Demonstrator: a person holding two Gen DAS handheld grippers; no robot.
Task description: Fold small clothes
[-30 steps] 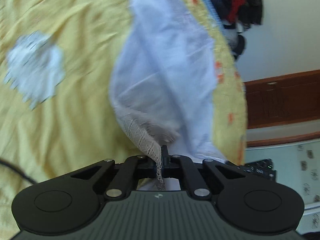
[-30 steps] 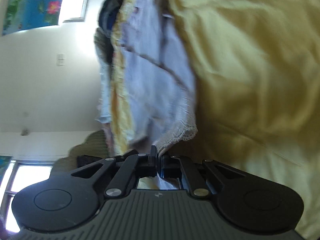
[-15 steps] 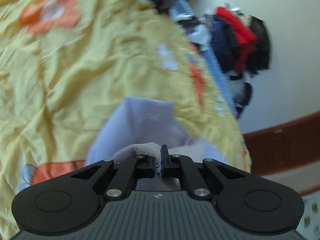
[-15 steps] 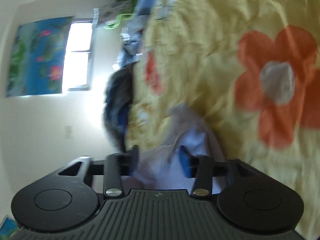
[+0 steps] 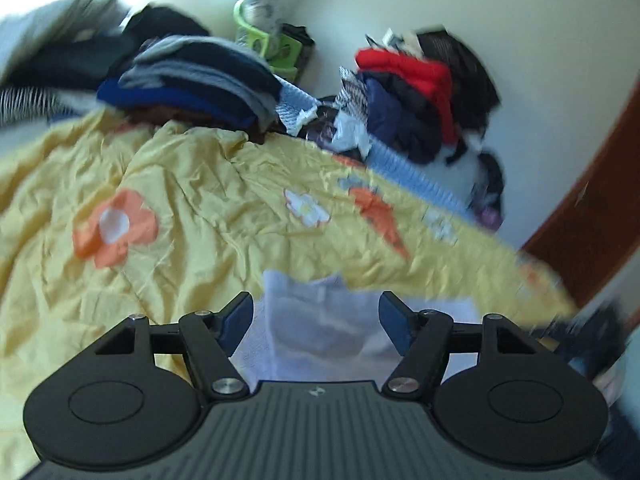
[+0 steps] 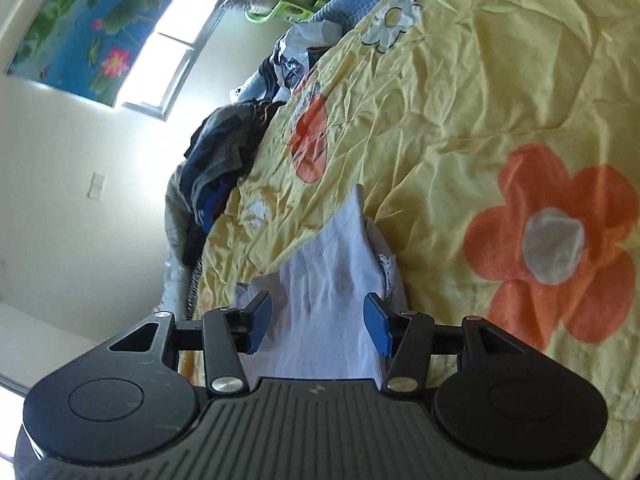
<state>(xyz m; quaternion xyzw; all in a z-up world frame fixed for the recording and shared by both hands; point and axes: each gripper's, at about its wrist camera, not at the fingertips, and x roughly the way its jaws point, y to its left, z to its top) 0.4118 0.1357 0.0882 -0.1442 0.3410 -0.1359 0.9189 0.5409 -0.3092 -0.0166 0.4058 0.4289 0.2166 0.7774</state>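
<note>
Left gripper (image 5: pixel 316 320) spread wide, blue pads (image 5: pixel 394 326) apart and clamping nothing, poised just over the pale lilac garment (image 5: pixel 320 332) at lower centre of the left wrist view. Right gripper (image 6: pixel 318 322) likewise wide, blue pads (image 6: pixel 378 330) clear of the cloth on either side, the same garment (image 6: pixel 328 300) running up between them in the right wrist view. Lying flat on the yellow flowered bedspread (image 5: pixel 192 200), folded into a compact shape, touched by neither tool as far as can be told. Only in the right wrist view: a strip of white lace trim (image 6: pixel 386 276) peeking from the folded right edge, and the cloth narrowing to a point toward frame centre. Only in the left wrist view: a greyish darker patch in the middle of the fabric, somewhat blurred. Beyond the garment, a large orange flower print (image 6: pixel 552 248) at right of the right wrist view. Farther out in the left wrist view, a stack of dark folded clothes (image 5: pixel 192 80) at upper left, a green plastic basket (image 5: pixel 272 44) at top centre, and a heap of red, navy and black clothing (image 5: pixel 420 92) against the wall at upper right. Shown by the right wrist view alone: a bright window (image 6: pixel 176 40) and a blue lotus picture (image 6: pixel 92 28) at upper left.
</note>
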